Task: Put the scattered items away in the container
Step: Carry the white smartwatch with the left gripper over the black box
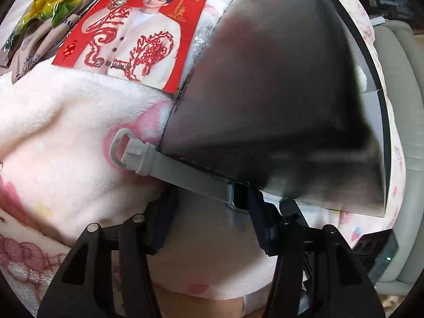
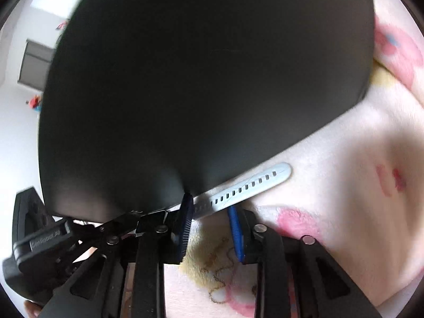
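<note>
The left gripper (image 1: 209, 228) is wide open around the watch (image 1: 238, 198). The watch lies on the pink blanket (image 1: 53, 132), partly under a dark box (image 1: 278, 92). The right gripper (image 2: 209, 225) stands apart around its strap (image 2: 249, 185), not squeezing.

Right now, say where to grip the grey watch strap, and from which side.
Pinch the holed strap tail across its width, from above on the blanket side; it lies flat and exposed there, while the dark slab overhangs the rest.
</note>
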Motion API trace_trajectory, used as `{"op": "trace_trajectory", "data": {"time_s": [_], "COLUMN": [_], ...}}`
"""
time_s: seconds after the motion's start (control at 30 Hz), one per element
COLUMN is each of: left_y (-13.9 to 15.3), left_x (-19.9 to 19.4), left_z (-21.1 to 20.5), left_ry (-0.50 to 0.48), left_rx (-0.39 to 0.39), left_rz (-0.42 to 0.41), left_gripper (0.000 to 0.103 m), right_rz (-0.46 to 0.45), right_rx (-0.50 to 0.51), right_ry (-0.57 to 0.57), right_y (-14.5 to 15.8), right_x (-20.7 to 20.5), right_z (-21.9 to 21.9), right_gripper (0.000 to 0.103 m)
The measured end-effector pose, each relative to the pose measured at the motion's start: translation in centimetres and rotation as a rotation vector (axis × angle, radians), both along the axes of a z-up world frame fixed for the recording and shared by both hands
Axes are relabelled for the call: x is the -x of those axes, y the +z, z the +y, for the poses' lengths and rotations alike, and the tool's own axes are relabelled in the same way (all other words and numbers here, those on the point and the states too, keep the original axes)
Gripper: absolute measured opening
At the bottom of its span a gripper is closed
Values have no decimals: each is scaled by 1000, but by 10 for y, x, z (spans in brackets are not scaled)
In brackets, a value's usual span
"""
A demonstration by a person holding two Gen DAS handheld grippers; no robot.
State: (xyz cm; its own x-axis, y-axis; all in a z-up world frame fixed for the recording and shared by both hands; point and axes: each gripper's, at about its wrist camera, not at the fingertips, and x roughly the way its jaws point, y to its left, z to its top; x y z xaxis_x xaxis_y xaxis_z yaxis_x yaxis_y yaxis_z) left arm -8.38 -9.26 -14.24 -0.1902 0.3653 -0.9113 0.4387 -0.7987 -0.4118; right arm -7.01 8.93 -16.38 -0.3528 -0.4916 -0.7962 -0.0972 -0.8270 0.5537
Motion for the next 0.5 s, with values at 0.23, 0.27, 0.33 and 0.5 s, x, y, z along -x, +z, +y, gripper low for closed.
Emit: {"op": "trace_trajectory", "data": {"time_s": [0.23,0.27,0.33,0.5], "left_y": [10,13,21,21], "left_x": [-9,-11,-19,-22], "left_z": [-7,-10,-20,-11], "left_ry": [-39,-41,-35,-83], "left_rx": [-195,-260,-335,-253], "left_rz": [83,104,164,133], "left_gripper": [9,8,7,7], "right_rz": [153,190,227,225], "right_rx": [-17,-29,-71,-78], "right_ry": [70,73,81,78], "right_y": [29,38,54,66], "right_x": [-20,-26,-37,-39], "right_z": [-16,-16,-13,-3], "right_gripper": [2,2,2,2]}}
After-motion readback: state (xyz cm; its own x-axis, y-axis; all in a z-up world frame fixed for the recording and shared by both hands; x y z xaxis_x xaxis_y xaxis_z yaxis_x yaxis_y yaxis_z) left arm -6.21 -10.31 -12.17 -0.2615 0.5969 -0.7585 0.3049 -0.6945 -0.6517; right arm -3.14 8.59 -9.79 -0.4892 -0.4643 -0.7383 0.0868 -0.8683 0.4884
